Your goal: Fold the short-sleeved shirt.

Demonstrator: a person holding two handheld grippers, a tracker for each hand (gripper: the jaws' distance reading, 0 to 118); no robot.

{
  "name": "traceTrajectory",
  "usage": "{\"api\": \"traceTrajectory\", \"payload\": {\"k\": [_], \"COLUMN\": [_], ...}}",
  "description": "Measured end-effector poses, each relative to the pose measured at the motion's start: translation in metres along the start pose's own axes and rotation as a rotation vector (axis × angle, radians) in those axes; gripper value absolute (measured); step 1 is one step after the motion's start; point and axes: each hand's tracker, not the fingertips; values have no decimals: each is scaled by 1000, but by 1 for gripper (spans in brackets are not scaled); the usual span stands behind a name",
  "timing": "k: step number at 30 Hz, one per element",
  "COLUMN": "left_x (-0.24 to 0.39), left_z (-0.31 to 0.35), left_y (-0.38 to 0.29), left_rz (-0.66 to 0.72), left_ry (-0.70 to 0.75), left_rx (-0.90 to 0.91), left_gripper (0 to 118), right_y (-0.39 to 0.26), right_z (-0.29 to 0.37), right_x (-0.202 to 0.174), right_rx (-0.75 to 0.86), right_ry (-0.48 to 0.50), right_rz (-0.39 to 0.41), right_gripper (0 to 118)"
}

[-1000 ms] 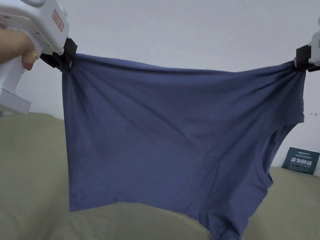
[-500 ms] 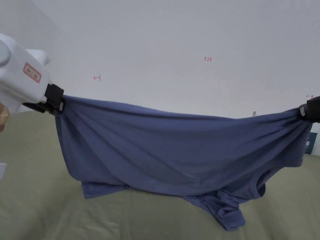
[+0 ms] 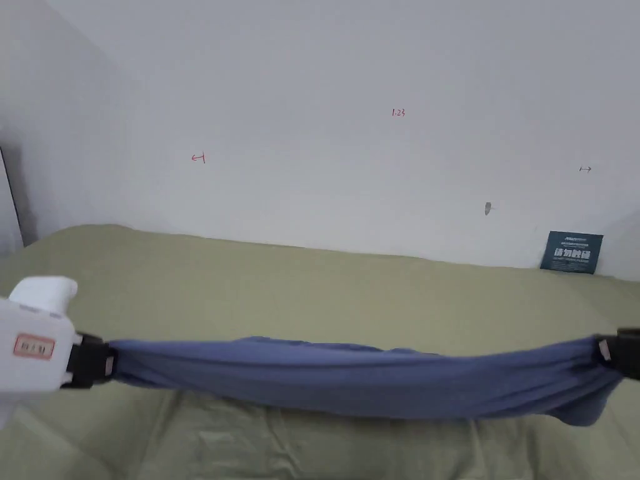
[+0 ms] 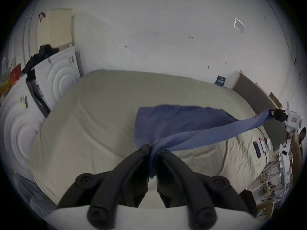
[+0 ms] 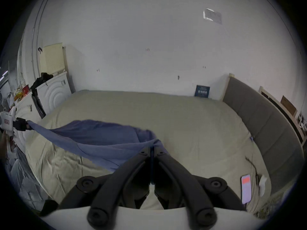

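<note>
1. Left gripper view, nearest first: the left hand-held gripper (image 4: 153, 149) has its two black jaws drawn narrow onto a bunched corner of the blue short-sleeved shirt (image 4: 182, 125), cloth pinched between both tips.
2. Right gripper view: the right hand-held gripper (image 5: 152, 150) likewise has both jaws pressed close together on a gathered edge of the shirt (image 5: 99, 140), with only a thin strip of fabric between them.
3. Head view: the left hand-held gripper (image 3: 103, 365) sits at the lower left edge and the right hand-held gripper (image 3: 609, 353) at the lower right edge, well apart.
4. Between them the shirt (image 3: 356, 378) is stretched into a long, low band that sags a little near its right end.
5. In both gripper views the far part of the shirt spreads flat on the bed (image 4: 99, 117), while the near edge is lifted off it toward the jaws.
6. The bed carries a wrinkled olive-green sheet (image 3: 312, 281).
7. A phone (image 5: 245, 188) with a lit screen lies on the sheet near the right side, just beside a grey padded headboard (image 5: 259, 125).
8. A small dark blue card (image 3: 572, 252) leans against the white wall (image 3: 344, 125) at the far edge of the bed.
9. Small red marks dot that wall.
</note>
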Motion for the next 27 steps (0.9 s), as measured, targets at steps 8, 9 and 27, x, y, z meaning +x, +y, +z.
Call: {"api": "traceTrajectory", "payload": {"k": [8,9,27], "left_x": [-9,-11,-34], "left_z": [11,11,-15], "left_y": [-113,-125,-206], "left_rz": [15,21,140], "left_ry": [6,10,48], "left_rx": [-92,-98,-269], "left_gripper": [9,9,103], "right_y": [-122,-135,-212], "right_z": [30,30,2], "right_x": [-10,-12,-6], "right_rx": [-116,-155,-464], "right_ry": [17,11,-48], "right_rz": [-79,-88,-144], "right_gripper": [3,3,62]}}
